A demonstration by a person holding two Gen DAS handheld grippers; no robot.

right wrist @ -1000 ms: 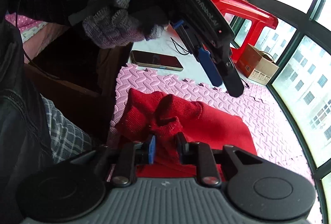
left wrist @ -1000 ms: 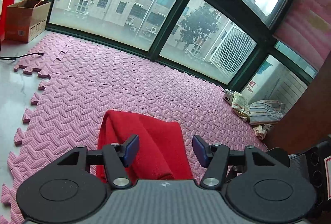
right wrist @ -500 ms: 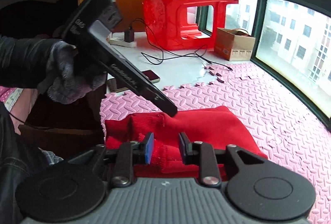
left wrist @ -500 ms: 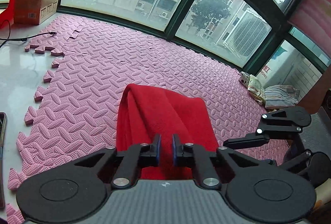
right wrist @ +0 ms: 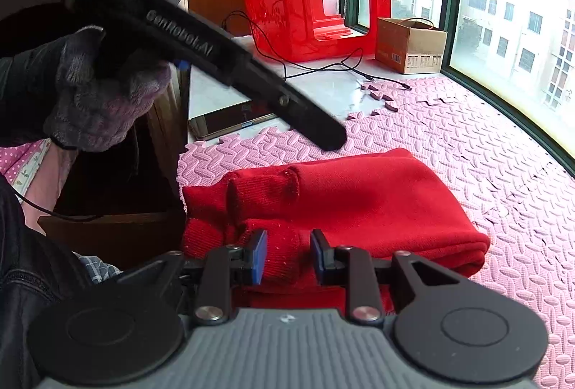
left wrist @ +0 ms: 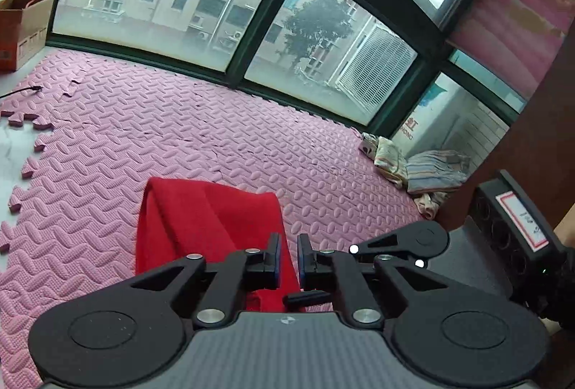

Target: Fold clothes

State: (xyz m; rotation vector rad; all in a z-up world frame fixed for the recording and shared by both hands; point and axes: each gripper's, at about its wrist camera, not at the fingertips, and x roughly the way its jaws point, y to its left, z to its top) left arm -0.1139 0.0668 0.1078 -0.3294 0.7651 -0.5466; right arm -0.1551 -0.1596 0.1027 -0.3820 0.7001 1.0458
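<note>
A red knit garment [left wrist: 201,220] lies folded on the pink foam mat [left wrist: 179,130]. In the right wrist view the red garment [right wrist: 377,202] is a thick rectangle with the sleeve cuffs bunched at its near left end. My right gripper [right wrist: 285,256] is down at that end, its blue pads closed on a fold of the red fabric. A gloved hand [right wrist: 97,94] holds my left gripper [right wrist: 329,141] just above the garment's far edge. The left gripper [left wrist: 289,261] is shut, with only a narrow slit between its pads and nothing in it.
A red plastic stool [right wrist: 323,0], a cardboard box [right wrist: 409,44], a cable [right wrist: 323,65] and a tablet [right wrist: 230,123] sit on the white floor beyond the mat [right wrist: 467,123]. A small pile of cloths [left wrist: 413,166] lies in the window corner. Dark wooden furniture [right wrist: 107,191] stands left.
The left gripper went from open to shut a second ago and has since lifted slightly. The right gripper has lowered the raised sleeve bunch onto the garment, keeping its pads on the fabric.
</note>
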